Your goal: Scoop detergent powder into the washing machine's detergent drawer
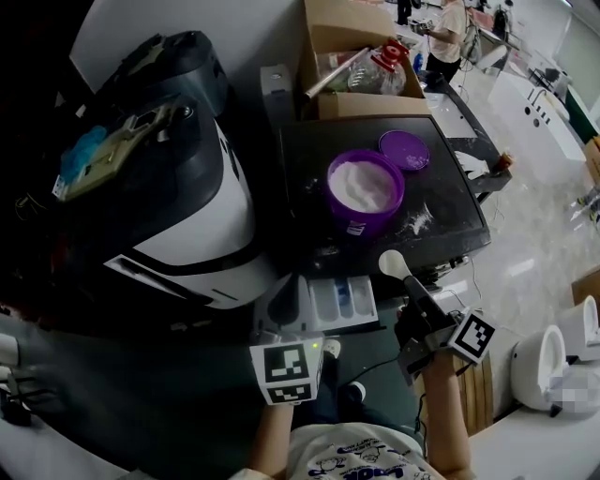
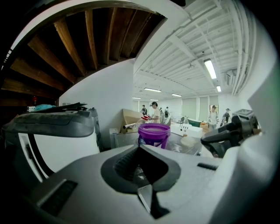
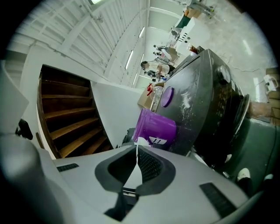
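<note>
Purple tub (image 1: 364, 192) of powder stands open on the washing machine (image 1: 450, 220), at 12 o'clock from the pulled-out drawer (image 1: 342, 302). The right gripper (image 3: 135, 162) clamps the scoop (image 1: 392, 262) between them. The left gripper (image 2: 144, 177), jaws together, sits at the drawer's 9 o'clock. Likely next is tipping powder into a compartment.

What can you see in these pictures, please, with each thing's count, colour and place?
round plastic tub of white powder: one, purple, open, on the washing machine.
round plastic lid: one, purple, flat behind the tub.
washing machine: one, dark top, centre.
spilled powder: one patch, white, right of the tub.
detergent drawer: one, pale with blue, pulled out at the machine's front.
plastic scoop: one, white, over the machine's front edge.
cardboard box: one, brown, behind the machine.
second appliance: one, black and white, left.
left gripper: grey, jaws together, near the drawer.
right gripper: grey, shut on the scoop's handle.
</note>
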